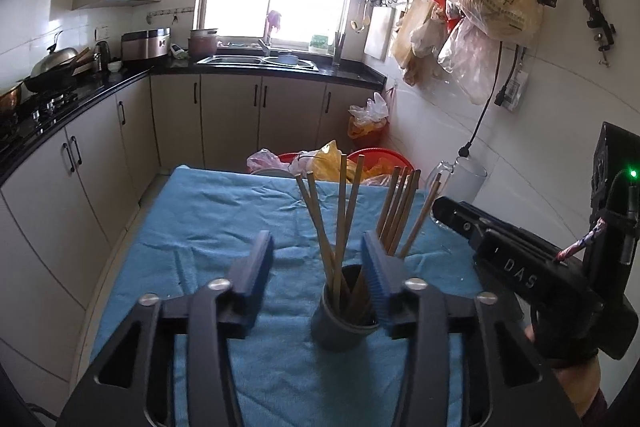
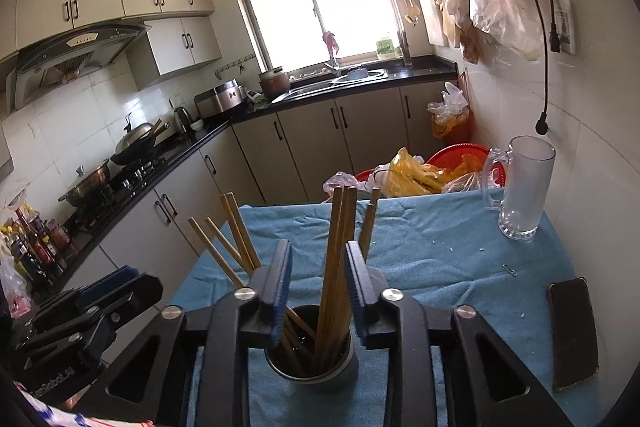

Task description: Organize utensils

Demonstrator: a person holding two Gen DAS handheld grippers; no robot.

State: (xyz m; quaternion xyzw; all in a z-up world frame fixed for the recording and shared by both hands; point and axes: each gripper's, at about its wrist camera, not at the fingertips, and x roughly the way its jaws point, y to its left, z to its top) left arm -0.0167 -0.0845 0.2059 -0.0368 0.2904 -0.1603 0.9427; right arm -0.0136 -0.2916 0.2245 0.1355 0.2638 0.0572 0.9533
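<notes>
1. A grey cup [image 1: 345,323] stands upright on the blue cloth [image 1: 224,227] and holds wooden chopsticks [image 1: 340,227], which fan outward.
2. Left gripper [image 1: 318,267]: jaws apart, with the cup and some chopsticks between them; contact cannot be told.
3. Right gripper [image 2: 316,291]: jaws apart, either side of a chopstick bundle [image 2: 336,267] — clamping none visibly.
4. The cup's base is hidden behind the fingers in the right wrist view.
5. A glass mug [image 2: 520,187] stands near the wall; from the left wrist it is partly hidden.
6. A dark phone [image 2: 572,331] lies on the cloth — seen from the right wrist only.
</notes>
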